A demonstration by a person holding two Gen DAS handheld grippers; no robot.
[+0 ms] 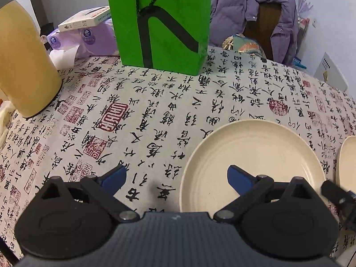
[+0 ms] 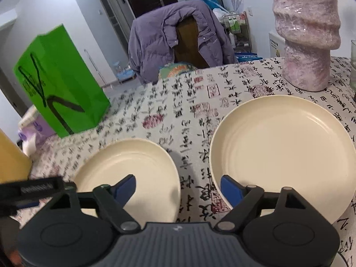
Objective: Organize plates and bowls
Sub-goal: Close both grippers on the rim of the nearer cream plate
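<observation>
Sitting on a table (image 2: 191,102) with a cloth full of black writing are two cream plates. At the far left edge stands a yellow jug (image 1: 24,62). Next to it, at the far edge, stands a green bag (image 1: 162,22). Behind the table a purple coat (image 2: 155,44) hangs on a chair.

The left gripper (image 1: 176,175) hangs over the near part of the table, its blue fingers (image 1: 115,178) wide apart. One finger is over the cloth and the other is over the small plate (image 1: 251,155). They hold nothing.

The right gripper (image 2: 178,188) is open too, with bare cloth between its fingers. Its left finger is over the small plate and its right finger is at the near rim of the big plate (image 2: 280,146). The plates lie near each other, not touching. A pink vase (image 2: 307,44) stands at the far right edge.
</observation>
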